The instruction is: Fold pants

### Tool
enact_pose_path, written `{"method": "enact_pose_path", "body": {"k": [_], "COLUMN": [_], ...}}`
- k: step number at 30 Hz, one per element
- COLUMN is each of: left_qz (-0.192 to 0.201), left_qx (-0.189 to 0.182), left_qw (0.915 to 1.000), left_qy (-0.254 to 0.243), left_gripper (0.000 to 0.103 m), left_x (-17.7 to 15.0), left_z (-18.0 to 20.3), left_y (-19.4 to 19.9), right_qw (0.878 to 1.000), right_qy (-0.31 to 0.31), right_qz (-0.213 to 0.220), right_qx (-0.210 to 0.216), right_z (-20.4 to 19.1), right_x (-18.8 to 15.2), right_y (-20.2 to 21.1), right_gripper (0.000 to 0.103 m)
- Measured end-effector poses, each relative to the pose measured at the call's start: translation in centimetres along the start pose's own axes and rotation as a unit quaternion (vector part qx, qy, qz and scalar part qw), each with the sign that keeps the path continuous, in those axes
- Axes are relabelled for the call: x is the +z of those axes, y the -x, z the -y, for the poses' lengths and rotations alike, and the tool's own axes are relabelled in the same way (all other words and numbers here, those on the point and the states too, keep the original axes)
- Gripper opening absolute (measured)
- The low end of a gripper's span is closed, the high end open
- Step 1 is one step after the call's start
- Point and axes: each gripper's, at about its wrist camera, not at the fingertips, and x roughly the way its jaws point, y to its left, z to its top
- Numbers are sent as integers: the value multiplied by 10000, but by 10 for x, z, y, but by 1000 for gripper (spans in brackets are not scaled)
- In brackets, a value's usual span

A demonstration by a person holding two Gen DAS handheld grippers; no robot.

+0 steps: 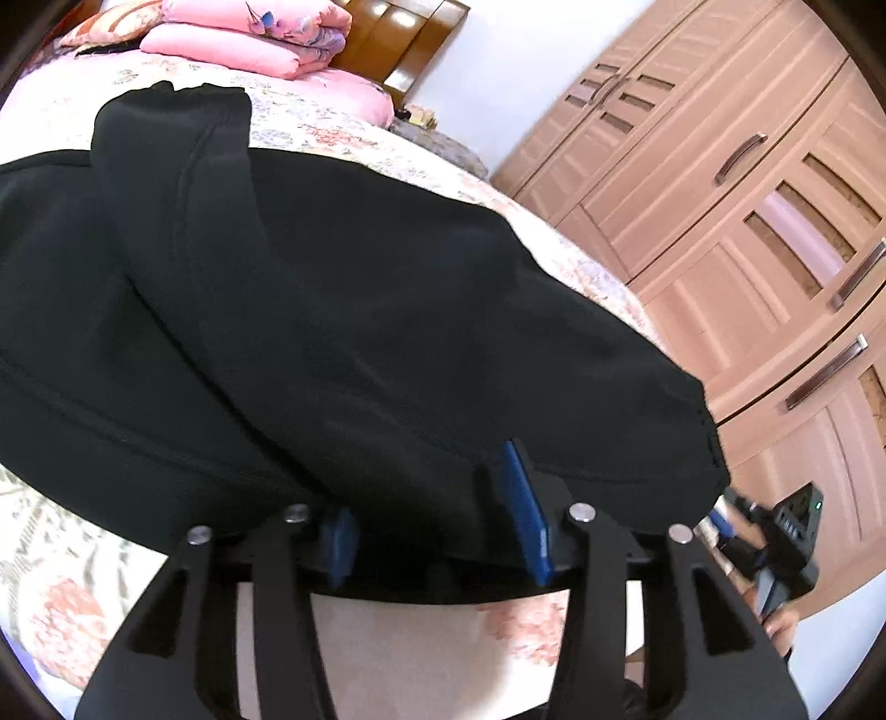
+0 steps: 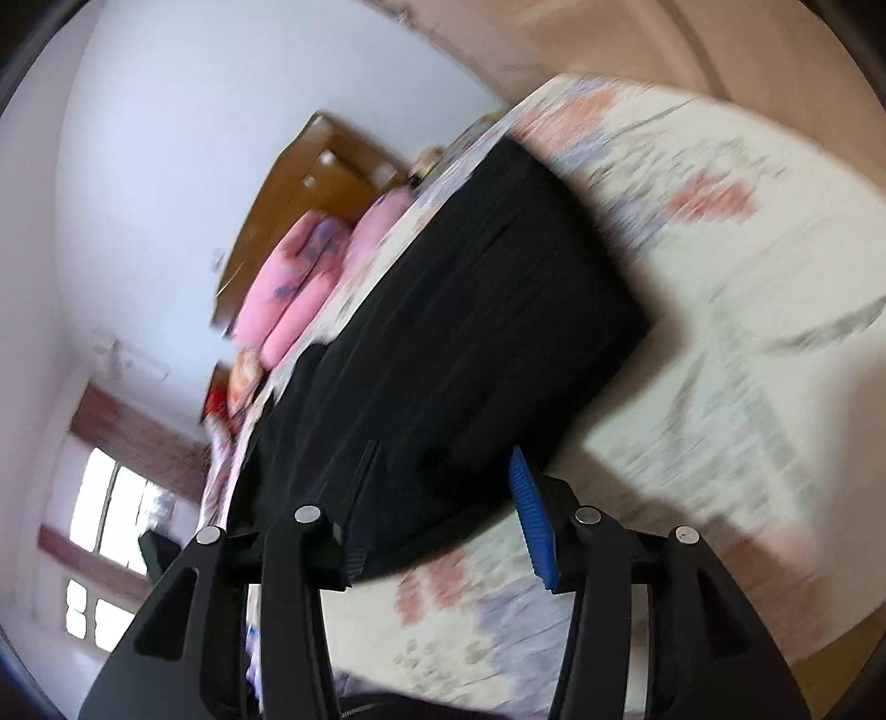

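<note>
Two claws at the near edge of the bed (image 1: 66, 554), both working the black pants (image 1: 332, 310). The pants lie across the floral bedspread, one layer folded back over the rest, a seam ridge running along the top fold.

Left claw (image 1: 437, 531): blue pads apart, black cloth bunched between and over them; the left pad is mostly buried under fabric. Whether it has any grip on the cloth, cannot tell. Right claw (image 2: 443, 515): fingers spread wide, the left finger lying against the pants' near corner, the blue pad (image 2: 531, 520) on the right standing clear over the bedspread. It holds nothing.

From the left camera the right-hand tool shows at the far right, by the pants' end, with part of a hand (image 1: 781, 623) beneath it.

Pink pillows (image 1: 249, 39) stacked at the headboard. Wooden wardrobe (image 1: 747, 194) beside the bed. Window (image 2: 111, 520) at lower left of the right view, which is blurred.
</note>
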Motion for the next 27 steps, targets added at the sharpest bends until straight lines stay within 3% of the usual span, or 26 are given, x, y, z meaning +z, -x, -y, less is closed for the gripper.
{"method": "enact_pose_path", "body": {"k": [4,6,7,9,12,17,20,23,25,27], "left_qz": [64,80,92,163,357,1,55,4,-16,15], "left_qx": [81,134,160,172,189,342,396,320,277,194], "left_qw": [9999,9998,9998,9994,9982,9986,9981,9986,9990,9994], "left_qy": [-60,-100,-120,-255,-452,-394,-473,-423,-361,-276], "left_gripper": [44,29,20,13,12,12,13,16,25,33], "left_x": [-3,-5,-6,-6,-8,-11,-12,-10,-10,-7], "left_z": [5,5,5,5,12,1,3,3,1,0], "left_y": [-3,-3,-2,2,18,1,2,3,4,5], "right_qw": [9990,9986,9984,9982,9977,9976,9977,9986,9987,9980], "right_qy": [390,412,455,523,620,462,456,323,252,347], "right_qz": [-237,-330,-346,-274,-227,-395,-412,-405,-435,-515], "right_qx": [-11,0,-52,-90,-154,-340,-290,-143,28,138], "right_z": [-21,-23,-24,-27,-32,-18,-20,-20,-22,-30], "right_x": [-11,-15,-17,-19,-19,-24,-21,-21,-23,-26], "right_y": [-21,-29,-32,-27,-16,-29,-26,-24,-27,-33], "right_gripper": [36,27,12,7,6,6,6,20,29,29]}}
